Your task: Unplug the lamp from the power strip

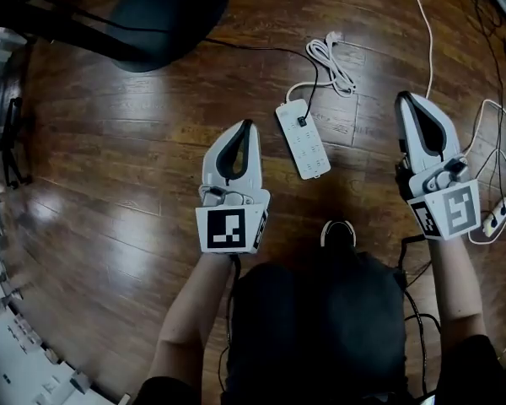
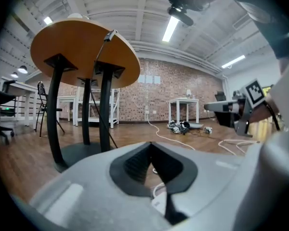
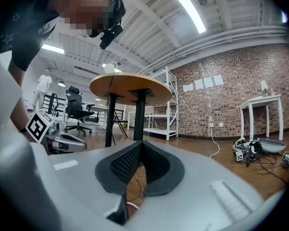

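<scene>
I hold my left gripper (image 1: 245, 128) at centre frame and my right gripper (image 1: 406, 99) at the right, both pointing up-frame, jaws closed tip to tip and empty. My bare forearms (image 1: 185, 315) reach in from the bottom edge.

On the floor (image 1: 110, 142), the power strip (image 1: 304, 139) lies between my left gripper (image 1: 247, 126) and right gripper (image 1: 405, 99), a coiled cord (image 1: 331, 62) behind it.

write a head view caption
Shut left gripper and shut right gripper flank white plastic power strip, black plug inserted
</scene>
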Motion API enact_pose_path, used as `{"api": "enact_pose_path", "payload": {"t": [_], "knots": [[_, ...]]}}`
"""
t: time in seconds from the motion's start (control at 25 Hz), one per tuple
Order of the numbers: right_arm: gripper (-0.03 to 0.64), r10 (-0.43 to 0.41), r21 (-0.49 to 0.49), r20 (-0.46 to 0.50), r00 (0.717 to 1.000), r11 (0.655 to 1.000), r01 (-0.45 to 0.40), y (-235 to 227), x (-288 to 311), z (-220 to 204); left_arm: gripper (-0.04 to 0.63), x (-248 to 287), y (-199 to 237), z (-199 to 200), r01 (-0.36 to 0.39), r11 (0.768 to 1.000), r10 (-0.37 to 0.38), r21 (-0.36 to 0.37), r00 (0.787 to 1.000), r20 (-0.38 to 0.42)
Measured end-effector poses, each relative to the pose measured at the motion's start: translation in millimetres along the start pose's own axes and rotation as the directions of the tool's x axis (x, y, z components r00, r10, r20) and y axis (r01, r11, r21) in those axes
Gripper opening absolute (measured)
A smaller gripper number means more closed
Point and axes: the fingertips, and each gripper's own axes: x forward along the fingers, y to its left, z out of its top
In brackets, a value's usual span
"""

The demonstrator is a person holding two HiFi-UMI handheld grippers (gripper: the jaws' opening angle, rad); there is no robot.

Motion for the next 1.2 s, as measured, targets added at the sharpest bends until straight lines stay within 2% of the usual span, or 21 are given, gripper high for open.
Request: {"api": "enact_pose_path", "payload": {"t": [0.12,0.24,0.36,0.52,0.6,0.76,0.84,1.2], "knots": [[0.008,0.006,0.021,0.021,1.0,1.0,-0.006,1,6,-23,0.003,13,-5,-37,0.059,0.994,-0.058,0.088,0.998,-0.019],[0.008,-0.009,0.004,0.008,1.0,1.0,0.009,2,9,-53,0.003,24,-8,-70,0.084,0.995,-0.082,0.058,0.996,-0.032],[0.008,0.013,0.005,-0.011,1.0,1.0,-0.013,8,15,-81,0.003,32,-16,-107,0.104,0.994,-0.103,0.036,0.994,-0.042],[0.008,0.055,0.028,-0.033,0.998,0.998,-0.054,20,23,-112,0.003,43,-44,-149,0.224,0.974,-0.222,0.031,0.973,-0.062],[0.008,0.063,0.037,-0.046,0.997,0.997,-0.061,24,25,-124,0.003,48,-54,-165,0.257,0.966,-0.255,0.018,0.964,-0.08],[0.008,0.078,0.072,-0.062,0.995,0.995,-0.074,33,26,-141,0.003,53,-52,-191,0.218,0.975,-0.223,-0.054,0.966,-0.128],[0.008,0.081,0.081,-0.069,0.994,0.994,-0.076,35,26,-149,0.003,54,-50,-205,0.202,0.977,-0.21,-0.064,0.967,-0.147],[0.008,0.101,0.087,-0.111,0.989,0.992,-0.091,45,31,-195,0.003,59,-61,-257,0.212,0.975,-0.223,-0.069,0.941,-0.254]]}}
